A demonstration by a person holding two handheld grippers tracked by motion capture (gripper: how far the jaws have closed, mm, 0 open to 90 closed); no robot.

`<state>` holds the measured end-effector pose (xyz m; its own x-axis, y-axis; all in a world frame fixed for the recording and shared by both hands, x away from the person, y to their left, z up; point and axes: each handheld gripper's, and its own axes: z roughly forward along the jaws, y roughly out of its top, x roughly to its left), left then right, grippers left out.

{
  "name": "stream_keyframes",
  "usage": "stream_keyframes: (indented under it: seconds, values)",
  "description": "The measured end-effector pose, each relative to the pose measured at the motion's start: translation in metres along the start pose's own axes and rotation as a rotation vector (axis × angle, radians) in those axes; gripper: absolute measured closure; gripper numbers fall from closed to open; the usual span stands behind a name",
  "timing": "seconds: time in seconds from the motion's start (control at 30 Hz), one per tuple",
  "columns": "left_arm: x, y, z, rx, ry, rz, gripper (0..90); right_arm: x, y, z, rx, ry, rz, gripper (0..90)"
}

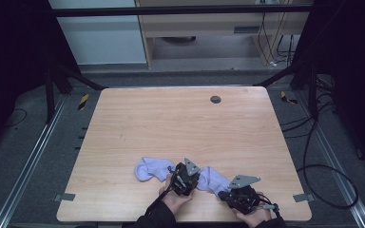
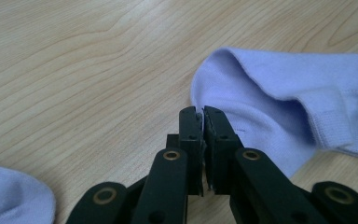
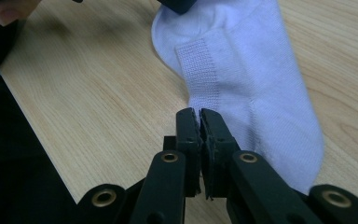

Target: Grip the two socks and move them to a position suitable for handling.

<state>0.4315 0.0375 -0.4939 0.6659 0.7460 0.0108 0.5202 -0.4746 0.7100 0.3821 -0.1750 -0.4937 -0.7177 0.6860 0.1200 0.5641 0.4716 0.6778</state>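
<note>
High view: I see a pale lilac sock (image 1: 149, 169) lying near the front edge of the wooden table (image 1: 180, 123), stretched from left to right, with both grippers on it. The left gripper (image 1: 184, 176) sits over the middle of the sock, and the right gripper (image 1: 230, 194) sits at its right end, close to the table's front edge. In the left gripper view, I read the left gripper (image 2: 201, 112) as pressed together, its tips at the edge of a rounded fold of the sock (image 2: 279, 93); a thin sliver of fabric appears caught between the pads. In the right gripper view, the right gripper (image 3: 199, 113) is likewise pressed together, pinching the sock (image 3: 247, 84) at its edge, just below the ribbed band. The sock rests flat on the table.
</note>
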Motion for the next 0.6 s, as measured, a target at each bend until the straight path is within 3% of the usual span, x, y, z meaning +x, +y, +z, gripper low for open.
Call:
stream_keyframes:
  seconds: [0.13, 0.27, 0.3, 0.33, 0.6]
  values:
    - [0.001, 0.0, -0.001, -0.004, -0.011, 0.002, 88.2, -0.001, 0.004, -0.01, -0.088, 0.009, 0.025, 87.2]
    - [0.0, 0.0, -0.001, -0.008, -0.018, 0.007, 88.7, -0.006, 0.007, -0.021, -0.179, -0.03, 0.063, 87.2]
    - [0.0, 0.0, -0.001, -0.008, -0.018, 0.007, 88.8, -0.006, 0.007, -0.021, -0.179, -0.03, 0.063, 87.2]
    - [0.0, -0.001, -0.001, -0.009, -0.017, 0.008, 88.8, -0.011, 0.007, -0.025, -0.214, -0.057, 0.077, 87.2]
    - [0.0, -0.001, -0.001, -0.004, -0.017, 0.016, 88.9, -0.031, 0.009, -0.032, -0.27, -0.149, 0.154, 87.1]
